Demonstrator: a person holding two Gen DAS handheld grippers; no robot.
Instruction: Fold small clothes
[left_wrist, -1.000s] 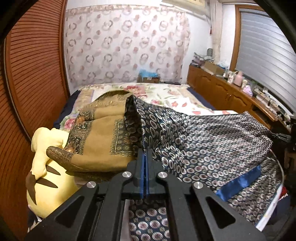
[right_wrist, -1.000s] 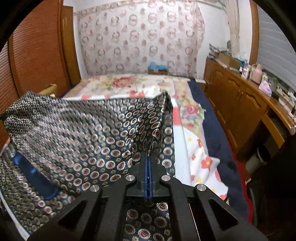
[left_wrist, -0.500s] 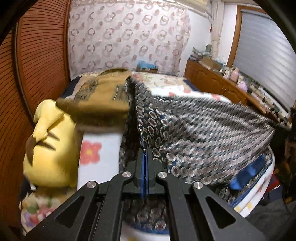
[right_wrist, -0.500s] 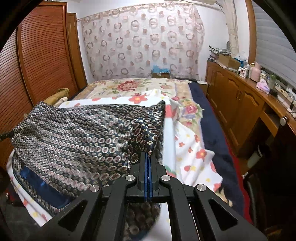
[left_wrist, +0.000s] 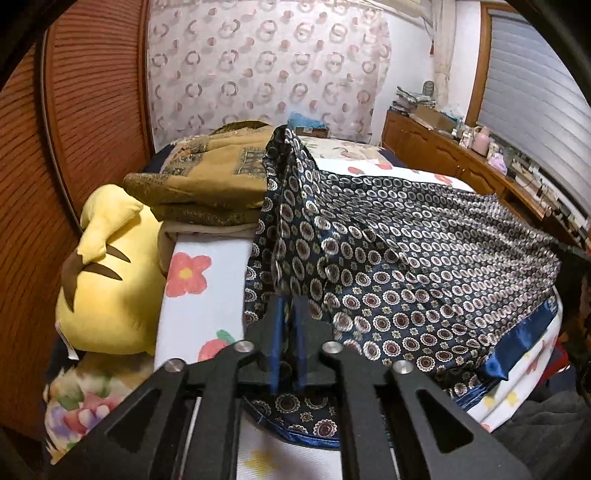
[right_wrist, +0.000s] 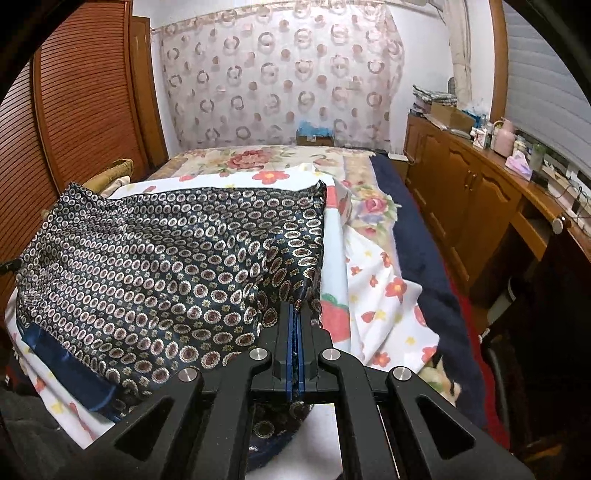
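Closest in the left wrist view, the left gripper (left_wrist: 289, 306) has its blue-padded jaws slightly parted; they have just been opening, and the dark navy satin garment with ring-and-medallion print (left_wrist: 406, 266) lies between and beneath them, no longer pinched. In the right wrist view, the right gripper (right_wrist: 294, 314) is closed tight on a corner edge of the same garment (right_wrist: 155, 273), which spreads to its left over the white flower-print bedsheet (right_wrist: 384, 295). A shiny plain blue hem band (right_wrist: 62, 365) shows at the garment's near edge.

Only the left view shows, left of its gripper, a yellow plush toy with brown markings (left_wrist: 107, 280) and, beyond it, a folded mustard-brown patterned cloth (left_wrist: 210, 184). The right view alone shows the navy blanket edge (right_wrist: 417, 236) to its right. Farther off, both see wooden cabinets (right_wrist: 465, 199) and a circle-patterned curtain (left_wrist: 266, 70).
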